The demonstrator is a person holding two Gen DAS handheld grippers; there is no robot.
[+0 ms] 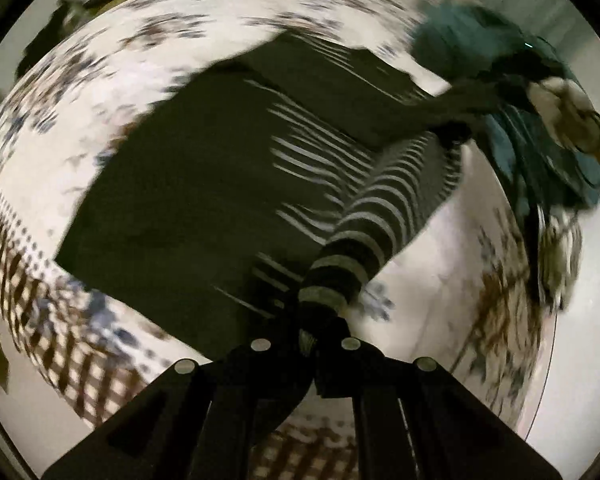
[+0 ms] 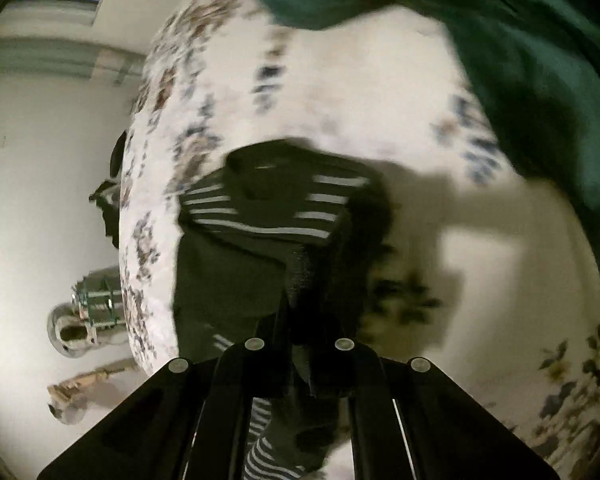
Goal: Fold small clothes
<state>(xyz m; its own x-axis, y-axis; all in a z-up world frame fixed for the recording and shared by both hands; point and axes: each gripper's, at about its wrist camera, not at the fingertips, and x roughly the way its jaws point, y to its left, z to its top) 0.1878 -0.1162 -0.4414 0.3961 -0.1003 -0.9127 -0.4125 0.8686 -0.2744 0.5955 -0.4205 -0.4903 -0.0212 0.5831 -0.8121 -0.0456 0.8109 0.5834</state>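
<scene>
A dark garment with thin white stripes (image 1: pixel 204 184) lies partly spread on a floral bedsheet (image 1: pixel 100 92). My left gripper (image 1: pixel 320 320) is shut on a striped sleeve-like end of it (image 1: pixel 364 232), which is pulled up off the sheet into a tight roll. The garment's far corner stretches toward a hand (image 1: pixel 560 108) in a teal sleeve at upper right. In the right wrist view my right gripper (image 2: pixel 312 276) is shut on a bunched fold of the same striped garment (image 2: pixel 260 208), lifted above the sheet (image 2: pixel 360 92). Both views are motion-blurred.
Teal-green cloth (image 2: pixel 520 40) fills the upper right of the right wrist view and hangs at the right of the left wrist view (image 1: pixel 540 160). Left of the bed edge is pale floor with a metal object (image 2: pixel 84 320) and a dark item (image 2: pixel 112 208).
</scene>
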